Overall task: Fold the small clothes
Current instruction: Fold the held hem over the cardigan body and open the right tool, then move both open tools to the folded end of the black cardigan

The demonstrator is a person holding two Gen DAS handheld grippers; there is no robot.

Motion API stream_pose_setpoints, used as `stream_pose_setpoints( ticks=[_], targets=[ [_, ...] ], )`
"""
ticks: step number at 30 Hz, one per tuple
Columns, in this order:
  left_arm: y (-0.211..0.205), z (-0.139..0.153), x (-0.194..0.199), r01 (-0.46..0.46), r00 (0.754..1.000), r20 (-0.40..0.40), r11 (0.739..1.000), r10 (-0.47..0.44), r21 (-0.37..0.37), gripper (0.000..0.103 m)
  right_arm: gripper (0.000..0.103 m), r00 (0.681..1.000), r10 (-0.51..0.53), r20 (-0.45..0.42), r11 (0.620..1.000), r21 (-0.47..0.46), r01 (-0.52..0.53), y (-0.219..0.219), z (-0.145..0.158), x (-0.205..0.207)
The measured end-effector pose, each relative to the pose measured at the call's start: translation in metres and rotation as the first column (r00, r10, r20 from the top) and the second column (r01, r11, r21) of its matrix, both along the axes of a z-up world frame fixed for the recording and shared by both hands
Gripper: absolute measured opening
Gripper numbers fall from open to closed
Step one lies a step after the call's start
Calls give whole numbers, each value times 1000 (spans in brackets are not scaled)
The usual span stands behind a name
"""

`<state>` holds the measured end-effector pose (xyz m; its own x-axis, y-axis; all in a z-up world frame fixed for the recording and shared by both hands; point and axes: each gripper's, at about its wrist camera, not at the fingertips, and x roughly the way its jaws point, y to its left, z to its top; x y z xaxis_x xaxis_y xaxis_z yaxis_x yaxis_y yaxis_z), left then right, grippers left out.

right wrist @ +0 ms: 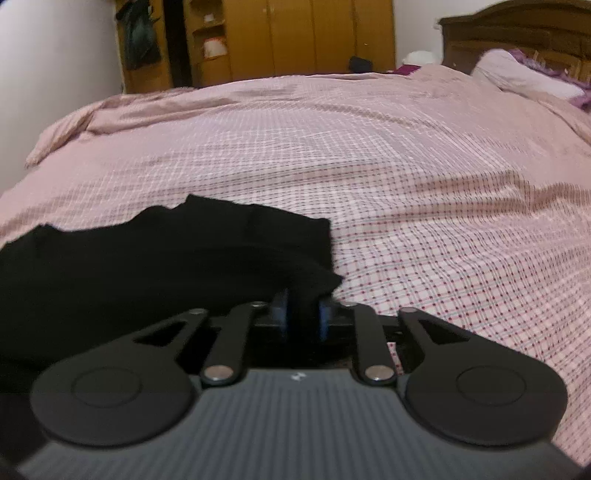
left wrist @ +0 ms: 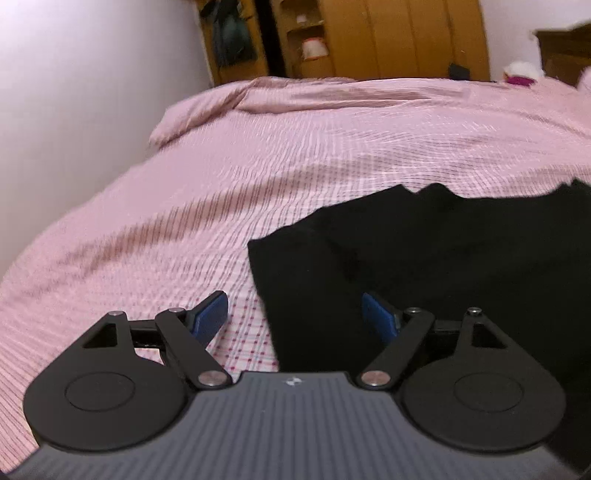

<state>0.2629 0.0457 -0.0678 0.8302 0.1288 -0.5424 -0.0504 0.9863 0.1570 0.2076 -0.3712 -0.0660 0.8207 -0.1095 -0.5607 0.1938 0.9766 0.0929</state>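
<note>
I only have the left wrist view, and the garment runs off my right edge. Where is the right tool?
Observer: The right tool is at the black garment's right corner, with cloth between its narrowly spaced pads.
Operator: Does that corner lie flat?
Observer: No, it is bunched into a fold at the tool.
Operator: Anything beyond that corner?
Observer: Only bare checked bedspread.

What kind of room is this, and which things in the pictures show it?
Most likely a bedroom in a home. A wide bed with a pink checked cover fills both views, a pillow lies against a dark wooden headboard, and wooden wardrobes stand along the far wall.
</note>
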Motion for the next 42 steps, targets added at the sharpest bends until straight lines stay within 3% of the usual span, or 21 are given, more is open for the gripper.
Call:
stream_pose_setpoints(
  ticks=[4, 7, 10, 13, 17, 19, 21, 29, 33, 42],
  targets=[
    [1, 13, -9, -7, 999, 31, 1000, 7, 9, 83, 24, 1000, -10, 18, 999, 33, 9, -6, 14, -9],
    [-6, 30, -24, -21, 994, 108, 997, 14, 70, 83, 26, 995, -58, 83, 998, 30, 56, -4, 32, -27],
    [-12, 43, -29, 4, 990, 141, 998, -13, 60, 83, 26, 987, -28, 156, 999, 41, 22, 5, 43, -41],
    [-16, 40, -17, 40, 996, 85, 999, -40, 9, 83, 26, 986, 33, 165, 997, 57, -43, 18, 44, -41],
    [-13, 10, 6, 39, 999, -35, 999, -40, -37, 84, 24, 994, 92, 58, 994, 50, -94, 30, 21, -21],
    [-1, -4, 12, 14, 998, -62, 990, -23, -143, 85, 21, 997, 78, -19, 996, 45, -77, 29, 2, -8],
    [9, -2, 13, 2, 997, -74, 979, -18, -203, 86, 21, 996, 90, 8, 996, 19, -91, 27, -7, -6],
    [7, 12, 1, -2, 996, -91, 988, -13, -156, 86, 25, 998, 64, -1, 998, 23, -64, 30, 8, -17],
    [17, 28, -21, 6, 996, -92, 988, -20, -152, 87, 52, 997, 71, 16, 997, 38, -71, 30, 25, -43],
    [19, 60, -80, 28, 993, -112, 994, -40, -105, 88, 53, 991, 130, 14, 991, 34, -130, 48, 55, -110]
  ],
)
